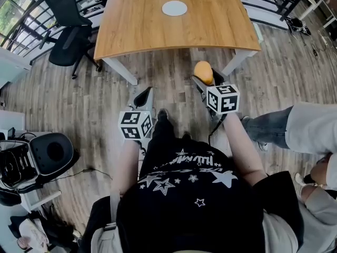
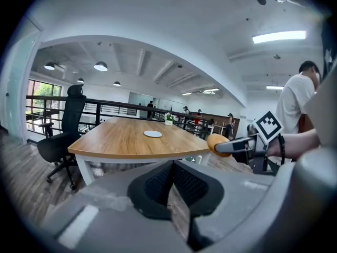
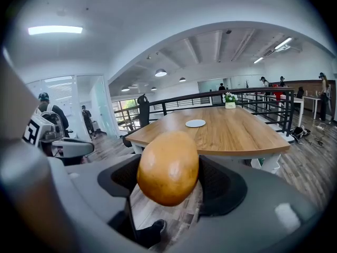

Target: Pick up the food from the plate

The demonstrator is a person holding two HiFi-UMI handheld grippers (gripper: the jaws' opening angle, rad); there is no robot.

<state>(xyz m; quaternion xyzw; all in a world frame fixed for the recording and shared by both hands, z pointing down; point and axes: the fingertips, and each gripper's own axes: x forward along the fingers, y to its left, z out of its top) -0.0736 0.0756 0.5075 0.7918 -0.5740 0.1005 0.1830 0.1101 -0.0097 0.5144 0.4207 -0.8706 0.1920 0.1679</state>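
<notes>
A smooth orange-brown piece of food (image 3: 167, 167) sits between the pads of my right gripper (image 3: 169, 174), which is shut on it. In the head view the food (image 1: 203, 71) hangs over the wooden floor, just short of the table's near edge. The white plate (image 1: 174, 8) lies bare at the far middle of the wooden table (image 1: 158, 36). My left gripper (image 1: 143, 96) is level with the right one, also over the floor. Its jaws (image 2: 171, 165) meet at the tips with nothing between them. From the left gripper view the food (image 2: 216, 141) shows at the right.
Black office chairs (image 1: 66, 25) stand left of the table. A person in jeans (image 1: 274, 125) sits or stands close at the right. A black machine (image 1: 37, 159) is on the floor at the left. White table legs (image 1: 122, 71) flank the near edge.
</notes>
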